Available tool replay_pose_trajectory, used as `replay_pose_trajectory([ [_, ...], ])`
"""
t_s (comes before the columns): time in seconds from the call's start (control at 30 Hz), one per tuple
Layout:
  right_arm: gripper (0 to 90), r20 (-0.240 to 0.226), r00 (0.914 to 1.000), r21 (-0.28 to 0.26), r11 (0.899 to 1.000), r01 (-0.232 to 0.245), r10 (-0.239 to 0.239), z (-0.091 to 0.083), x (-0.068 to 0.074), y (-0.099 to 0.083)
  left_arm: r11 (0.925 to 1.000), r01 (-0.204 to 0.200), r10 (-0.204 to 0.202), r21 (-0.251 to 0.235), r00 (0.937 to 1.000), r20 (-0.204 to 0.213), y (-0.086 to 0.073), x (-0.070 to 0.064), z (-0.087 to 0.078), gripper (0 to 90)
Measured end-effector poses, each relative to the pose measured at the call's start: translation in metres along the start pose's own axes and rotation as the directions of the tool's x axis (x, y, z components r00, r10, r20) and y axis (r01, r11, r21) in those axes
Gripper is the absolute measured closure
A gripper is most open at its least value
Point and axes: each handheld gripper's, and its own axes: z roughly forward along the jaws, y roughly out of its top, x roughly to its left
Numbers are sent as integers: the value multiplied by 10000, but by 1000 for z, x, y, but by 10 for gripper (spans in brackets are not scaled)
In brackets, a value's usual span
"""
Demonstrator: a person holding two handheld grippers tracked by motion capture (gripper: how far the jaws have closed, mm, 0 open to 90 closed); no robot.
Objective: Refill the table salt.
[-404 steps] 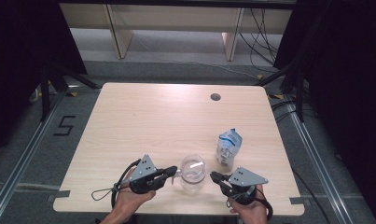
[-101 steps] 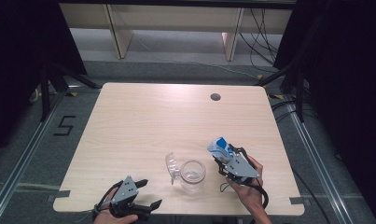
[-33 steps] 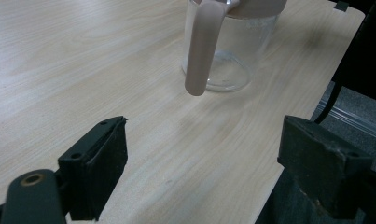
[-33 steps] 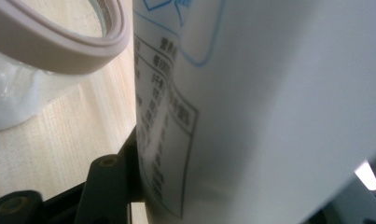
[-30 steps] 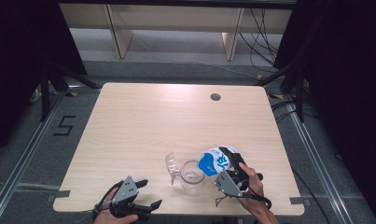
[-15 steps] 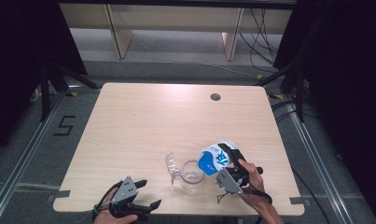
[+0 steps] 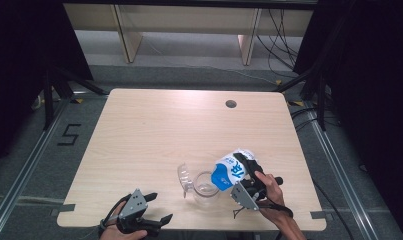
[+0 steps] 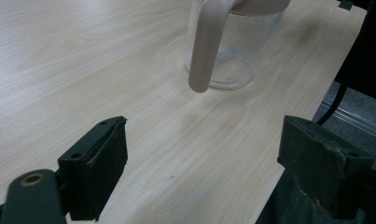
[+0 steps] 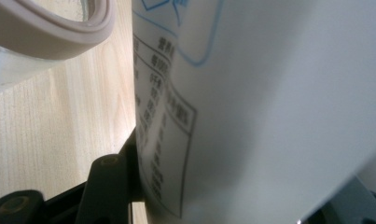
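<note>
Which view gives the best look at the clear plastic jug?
The high view: the clear plastic jug shows whole, rim under the tilted blue-and-white carton. The left gripper view shows its handle and base; the right gripper view, a piece of rim.

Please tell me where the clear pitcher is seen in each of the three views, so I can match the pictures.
High view: the clear pitcher stands near the table's front edge, just left of the tilted carton.
Left gripper view: top centre, its handle hanging toward the camera.
Right gripper view: top left corner, a piece of its rim.
Shared landmark: the light wooden table.
</note>
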Motion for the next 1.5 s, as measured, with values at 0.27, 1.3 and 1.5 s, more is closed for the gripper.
replay_pose_trajectory([
  [0.27,475,47,9998,98,9998,193,-193,-1,1,1,10000,79,-79,-46,10000,-33,0,-1,0,151],
  [1.3,492,590,9830,58,9847,1741,-1741,-1,4,6,9999,-1,2,121,9999,-102,0,-1,-1,151],
  [1.5,494,520,9770,242,9783,2060,-2070,-1,5,7,9999,4,-2,115,9999,-101,0,-1,-1,151],
])
